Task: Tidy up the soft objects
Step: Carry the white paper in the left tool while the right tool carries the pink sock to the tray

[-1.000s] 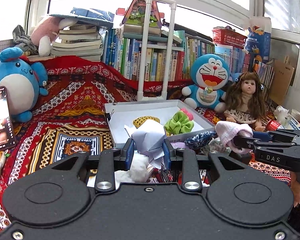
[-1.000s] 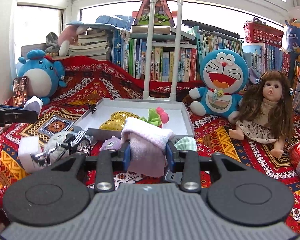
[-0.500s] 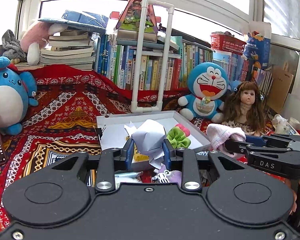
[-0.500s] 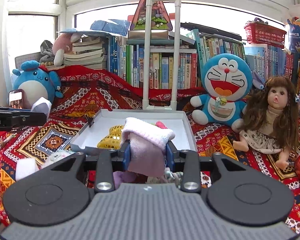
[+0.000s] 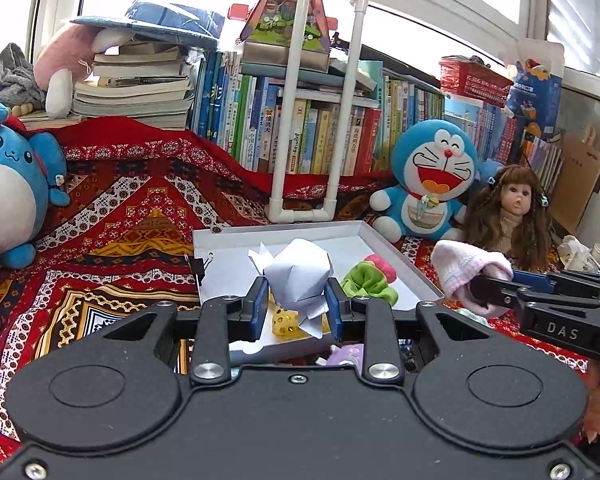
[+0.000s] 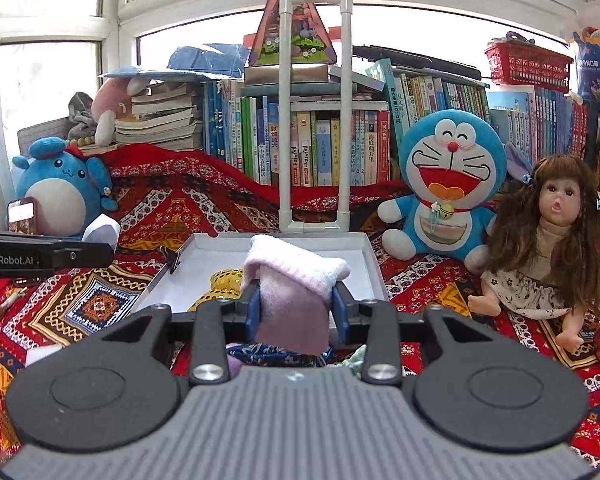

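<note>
Above the near edge of the white tray (image 5: 400,256), both grippers have advanced with loads — left gripper (image 5: 298,300) clamped narrowly on a white crumpled bundle (image 5: 298,270), right gripper (image 6: 296,304) clamped on a pink sock (image 6: 296,276). Earlier both hung short of the tray over the patterned blanket (image 6: 100,300); release now looks close.

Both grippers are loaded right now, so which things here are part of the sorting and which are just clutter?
In play: white paper wad in left gripper; pink sock in right gripper; white tray; green scrunchie; yellow sequin pouch.

Lying about: books; blue cat plush; doll; phone.
</note>
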{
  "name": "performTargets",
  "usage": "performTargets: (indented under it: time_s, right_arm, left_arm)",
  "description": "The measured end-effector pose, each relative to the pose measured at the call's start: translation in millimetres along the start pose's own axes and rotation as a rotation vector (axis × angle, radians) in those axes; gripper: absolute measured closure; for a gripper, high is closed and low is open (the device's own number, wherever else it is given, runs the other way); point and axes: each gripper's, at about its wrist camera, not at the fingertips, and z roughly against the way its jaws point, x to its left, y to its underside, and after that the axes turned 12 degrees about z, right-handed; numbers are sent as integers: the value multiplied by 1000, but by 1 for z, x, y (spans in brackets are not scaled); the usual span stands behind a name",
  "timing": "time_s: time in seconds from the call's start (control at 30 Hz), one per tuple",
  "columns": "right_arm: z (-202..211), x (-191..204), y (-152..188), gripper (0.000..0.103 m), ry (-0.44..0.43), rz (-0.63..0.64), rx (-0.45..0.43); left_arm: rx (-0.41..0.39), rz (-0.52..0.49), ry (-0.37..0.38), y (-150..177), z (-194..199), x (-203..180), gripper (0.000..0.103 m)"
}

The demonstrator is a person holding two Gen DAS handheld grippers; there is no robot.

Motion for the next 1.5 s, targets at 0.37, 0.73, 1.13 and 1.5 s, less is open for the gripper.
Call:
performTargets:
  time_s: [0.37,0.73,1.13,1.5]
  right_arm:
    - [-22,-10,-11,61,1,-25,33]
    - [-56,-10,-21,61,-23,-55,92]
    - [-95,-6,-32,61,-39,-78,156]
    - [-122,-9,-28,61,-41,-121,218]
  left_arm:
    - [51,52,-13,-15,-33,12,75]
    - [116,83,-40,-25,-69,20,75]
    - [175,103,-69,-33,-107,28,75]
    - [227,131,-75,-29,-128,36,75]
